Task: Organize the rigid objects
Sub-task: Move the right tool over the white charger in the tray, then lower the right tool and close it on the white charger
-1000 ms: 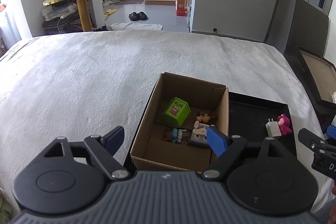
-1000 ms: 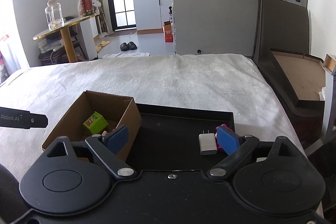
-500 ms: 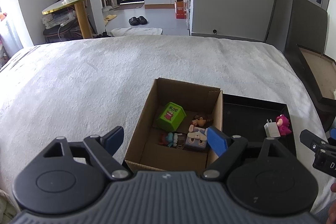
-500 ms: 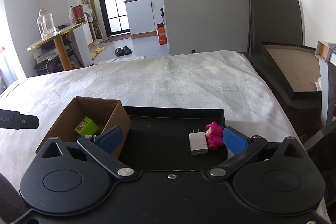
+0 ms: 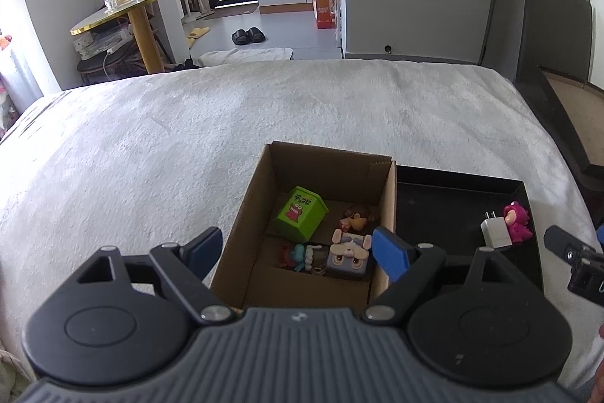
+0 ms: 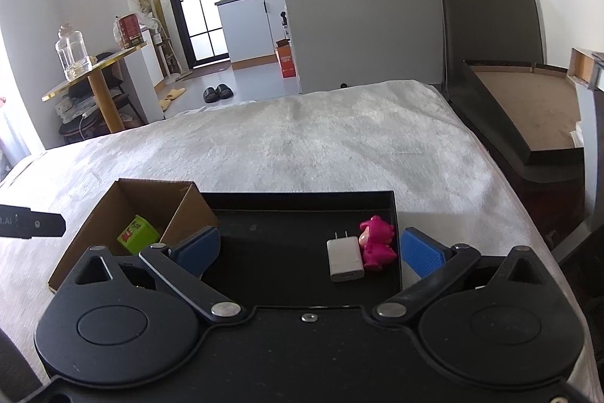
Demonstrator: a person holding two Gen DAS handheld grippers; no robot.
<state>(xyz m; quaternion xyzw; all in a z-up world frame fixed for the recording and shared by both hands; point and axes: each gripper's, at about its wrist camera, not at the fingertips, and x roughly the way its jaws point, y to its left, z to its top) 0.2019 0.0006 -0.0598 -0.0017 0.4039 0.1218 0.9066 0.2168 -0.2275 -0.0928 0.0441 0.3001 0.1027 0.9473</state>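
We record a cardboard box (image 5: 260,191) on a white bedspread (image 5: 151,146), its right wall touching the left edge of a black tray (image 6: 287,203).

In the box we count four items: a green cube (image 5: 300,213) tilted near the far-left corner; a brown-haired figurine (image 5: 356,216) by the right wall; a grey rabbit-faced block (image 5: 349,257) at the near-right corner; and a small blue and red figure (image 5: 298,255) just left of that block.

On the tray we list two items near its right edge, toward the near-right corner: a white plug adapter (image 6: 344,259) lying flat, prongs pointing to the far edge, and a pink plush toy (image 6: 377,244) touching its right side.

We hold the left gripper (image 5: 292,248) over the near end of the box, jaws spread wide, nothing gripped.

We hold the right gripper (image 6: 309,250) over the tray's near edge, jaws at full spread, nothing gripped; adapter and toy lie between the fingers, untouched.
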